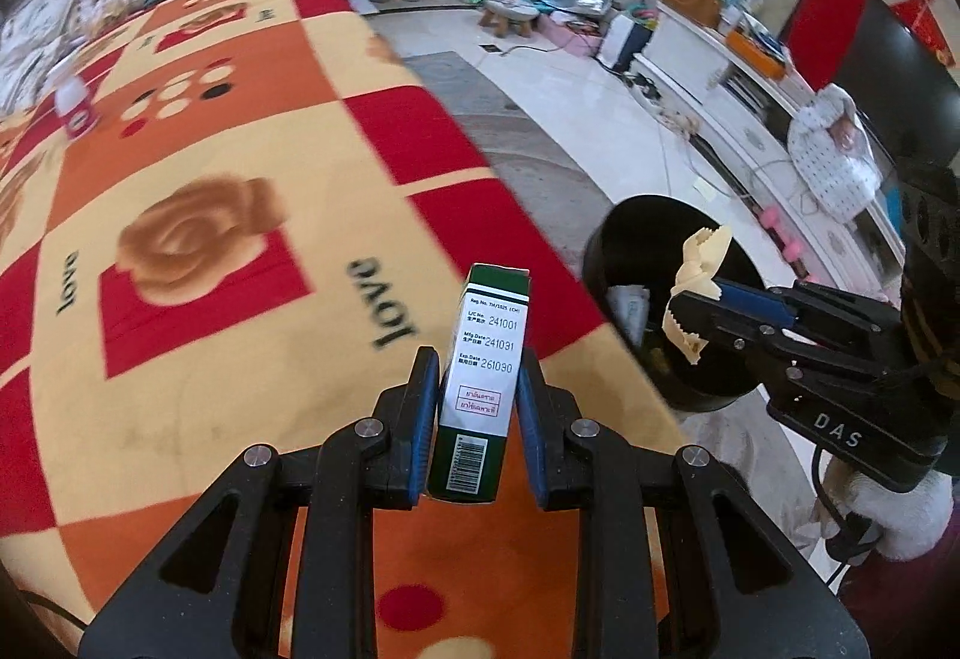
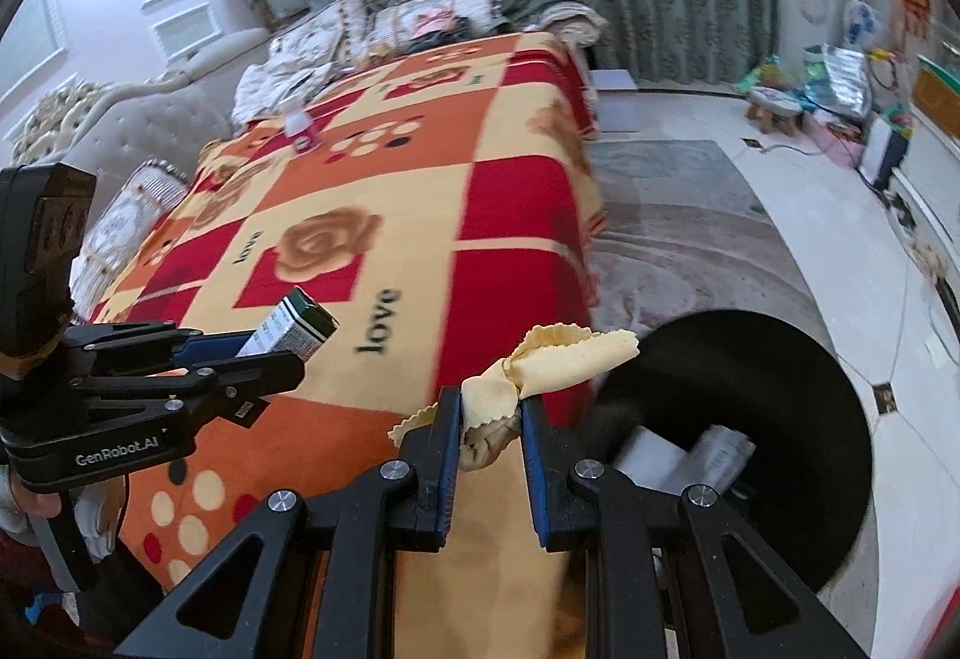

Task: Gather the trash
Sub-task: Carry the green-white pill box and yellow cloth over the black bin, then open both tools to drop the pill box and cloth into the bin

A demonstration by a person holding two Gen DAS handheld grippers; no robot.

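Note:
My left gripper (image 1: 477, 377) is shut on a green and white carton (image 1: 480, 377), held upright above the blanket-covered table (image 1: 198, 215). It also shows in the right wrist view (image 2: 282, 344) with the carton (image 2: 297, 329). My right gripper (image 2: 491, 407) is shut on a crumpled yellow cloth (image 2: 558, 359) beside the table's edge, just left of a black trash bin (image 2: 774, 419). In the left wrist view the right gripper (image 1: 699, 311) holds the cloth (image 1: 702, 269) over the bin (image 1: 654, 251). The bin holds pieces of white trash (image 2: 690, 449).
A small white and red bottle (image 1: 72, 101) stands far back on the blanket. A grey rug (image 2: 678, 215) and white tiled floor lie right of the table. A white cabinet (image 1: 750, 89), a stool (image 1: 507, 14) and clutter line the far side. Cushions (image 2: 420, 20) sit behind the table.

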